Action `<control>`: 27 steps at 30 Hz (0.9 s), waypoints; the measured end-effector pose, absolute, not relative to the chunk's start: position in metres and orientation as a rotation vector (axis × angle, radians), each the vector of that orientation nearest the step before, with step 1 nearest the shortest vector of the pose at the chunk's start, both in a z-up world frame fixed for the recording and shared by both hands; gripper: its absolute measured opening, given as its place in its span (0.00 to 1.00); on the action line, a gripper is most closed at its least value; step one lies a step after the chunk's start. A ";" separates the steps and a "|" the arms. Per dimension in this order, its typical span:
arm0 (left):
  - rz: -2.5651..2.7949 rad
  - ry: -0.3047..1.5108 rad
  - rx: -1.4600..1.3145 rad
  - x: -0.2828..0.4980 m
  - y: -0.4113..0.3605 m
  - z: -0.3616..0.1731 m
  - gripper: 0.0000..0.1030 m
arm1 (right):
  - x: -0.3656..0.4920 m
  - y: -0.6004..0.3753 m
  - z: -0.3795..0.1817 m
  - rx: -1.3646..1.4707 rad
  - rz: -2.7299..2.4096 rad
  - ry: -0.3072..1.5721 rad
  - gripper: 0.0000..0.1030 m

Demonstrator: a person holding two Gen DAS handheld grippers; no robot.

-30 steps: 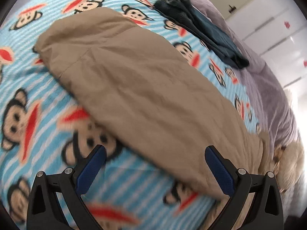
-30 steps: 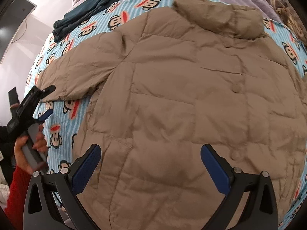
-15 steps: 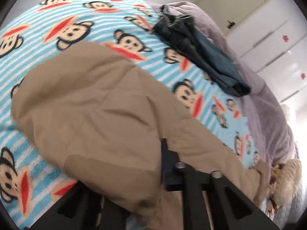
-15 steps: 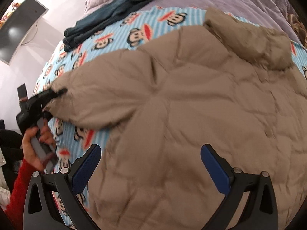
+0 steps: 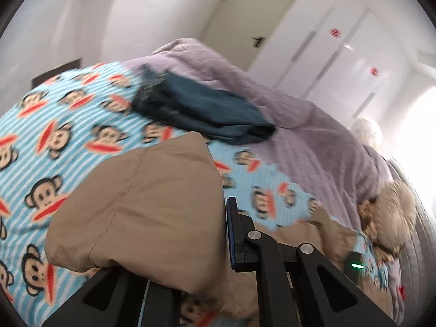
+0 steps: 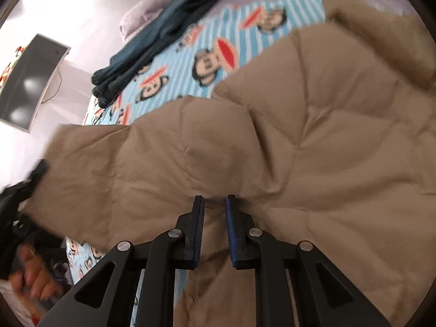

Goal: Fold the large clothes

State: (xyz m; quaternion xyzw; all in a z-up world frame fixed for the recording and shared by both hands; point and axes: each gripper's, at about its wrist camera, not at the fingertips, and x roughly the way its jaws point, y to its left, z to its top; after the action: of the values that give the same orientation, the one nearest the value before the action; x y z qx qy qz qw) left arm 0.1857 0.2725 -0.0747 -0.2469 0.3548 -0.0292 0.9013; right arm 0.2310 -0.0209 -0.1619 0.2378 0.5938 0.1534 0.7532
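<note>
A tan puffer jacket (image 6: 313,136) lies spread on the bed. My right gripper (image 6: 214,209) is shut on a pinch of the jacket near the armpit, where the sleeve (image 6: 136,169) meets the body. My left gripper (image 5: 218,231) is shut on the sleeve cuff (image 5: 147,204), which is lifted and hides the left finger. In the right wrist view the left gripper (image 6: 24,190) shows at the far left, holding the sleeve's end.
A blue striped monkey-print blanket (image 5: 54,141) covers the bed over a lilac quilt (image 5: 313,136). Folded dark teal trousers (image 5: 201,111) lie at the far side; they also show in the right wrist view (image 6: 152,41). A monitor (image 6: 30,81) stands by the wall.
Both grippers closed: the left on the sleeve cuff, then lifted it; the right came down and shut on the jacket near the armpit.
</note>
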 end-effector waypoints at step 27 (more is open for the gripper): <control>-0.507 1.021 0.239 0.177 -0.099 -0.146 0.60 | 0.146 -0.269 -0.143 0.515 -0.140 1.266 0.18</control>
State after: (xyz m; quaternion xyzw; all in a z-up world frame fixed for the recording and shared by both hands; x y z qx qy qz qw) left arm 0.1774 -0.0992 -0.1459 0.1130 0.4820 -0.2394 0.8352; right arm 0.1462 -0.2685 -0.1427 0.2377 0.5842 -0.0646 0.7733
